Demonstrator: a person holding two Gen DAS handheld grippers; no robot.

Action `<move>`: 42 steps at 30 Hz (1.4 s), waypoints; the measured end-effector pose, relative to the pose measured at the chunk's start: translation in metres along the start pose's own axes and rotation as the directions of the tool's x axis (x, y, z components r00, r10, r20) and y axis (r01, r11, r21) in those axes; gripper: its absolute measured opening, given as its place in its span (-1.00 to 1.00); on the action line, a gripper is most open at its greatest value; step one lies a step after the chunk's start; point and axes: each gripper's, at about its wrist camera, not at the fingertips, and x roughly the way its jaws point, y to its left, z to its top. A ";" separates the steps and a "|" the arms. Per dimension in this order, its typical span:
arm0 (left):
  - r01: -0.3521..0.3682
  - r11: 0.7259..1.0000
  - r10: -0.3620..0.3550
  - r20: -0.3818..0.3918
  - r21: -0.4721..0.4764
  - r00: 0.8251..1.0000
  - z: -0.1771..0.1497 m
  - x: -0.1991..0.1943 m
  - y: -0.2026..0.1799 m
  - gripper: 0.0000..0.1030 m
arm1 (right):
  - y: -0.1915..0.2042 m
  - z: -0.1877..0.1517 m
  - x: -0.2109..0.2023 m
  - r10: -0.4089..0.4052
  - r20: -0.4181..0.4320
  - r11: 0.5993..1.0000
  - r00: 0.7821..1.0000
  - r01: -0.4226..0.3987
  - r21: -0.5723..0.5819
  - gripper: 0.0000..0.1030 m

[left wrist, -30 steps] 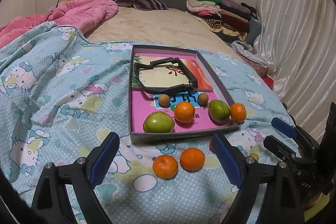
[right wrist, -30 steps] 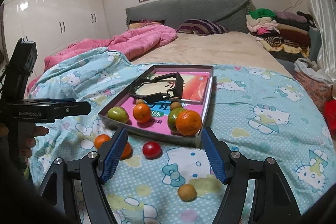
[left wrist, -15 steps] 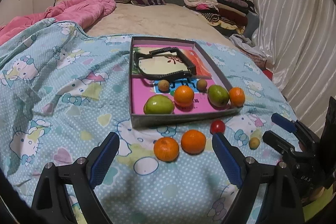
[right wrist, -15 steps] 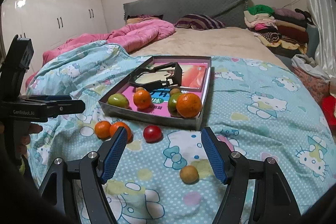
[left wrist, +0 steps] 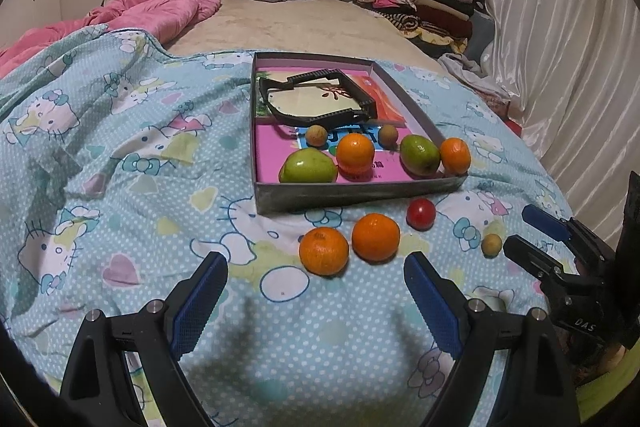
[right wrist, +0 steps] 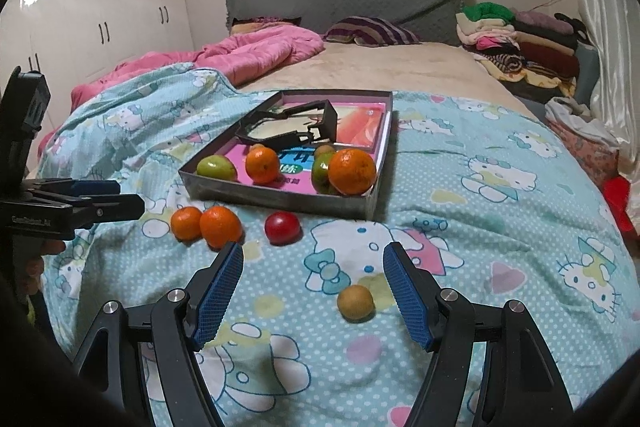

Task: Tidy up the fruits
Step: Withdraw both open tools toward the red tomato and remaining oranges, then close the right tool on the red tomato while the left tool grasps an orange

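Four fruits loose on the bed, both tongs wide open and empty

Your two oranges [left wrist: 323, 250] [left wrist: 375, 237], the red fruit [left wrist: 421, 213] and the small brown fruit [right wrist: 355, 302] sit on the blanket [left wrist: 120, 187] just in front of the box [left wrist: 352, 191], which already holds six pieces. Your right tongs [right wrist: 312, 289] hang spread wide, nothing gripped, with the brown fruit near the right finger. Your left tongs [left wrist: 316, 291] gape empty near the oranges. Heads up: the blanket's soft and lumpy, so a nudge from one finger could probably roll a round fruit away, and the touching oranges may shove each other.
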 end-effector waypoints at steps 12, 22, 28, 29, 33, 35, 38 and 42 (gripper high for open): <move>-0.016 0.999 0.016 -0.023 0.029 1.000 -0.012 0.004 -0.001 0.74 | 0.015 -0.004 0.003 0.018 -0.018 0.999 1.000 -0.019 -0.043 0.44; -0.010 1.000 0.011 -0.053 0.026 0.999 -0.017 0.021 0.004 0.70 | 0.044 0.002 0.034 0.030 -0.074 0.989 0.997 -0.040 -0.142 0.40; 0.015 0.999 -0.012 -0.065 0.036 0.998 -0.017 0.033 0.001 0.50 | 0.043 0.006 0.067 -0.008 -0.155 0.989 0.988 -0.015 -0.147 0.01; 0.024 0.999 -0.022 -0.065 0.038 0.998 -0.016 0.035 0.000 0.47 | 0.041 0.008 0.073 -0.018 -0.168 0.991 0.986 -0.005 -0.137 -0.01; 0.034 0.999 -0.031 -0.068 0.039 0.997 -0.013 0.043 -0.002 0.37 | 0.033 0.014 0.086 -0.024 -0.186 0.993 0.982 0.002 -0.118 -0.08; 0.036 0.999 -0.034 -0.070 0.037 0.997 -0.012 0.048 -0.002 0.29 | 0.033 0.017 0.091 -0.019 -0.192 0.993 0.981 -0.004 -0.119 -0.12; 0.031 0.999 -0.028 -0.070 0.038 0.997 -0.009 0.053 -0.001 0.16 | 0.032 0.021 0.102 -0.023 -0.214 0.993 0.976 -0.003 -0.120 -0.24; 0.035 0.999 -0.033 -0.073 0.036 0.997 -0.005 0.060 0.000 0.09 | 0.034 0.025 0.112 -0.022 -0.227 0.992 0.974 -0.006 -0.123 -0.39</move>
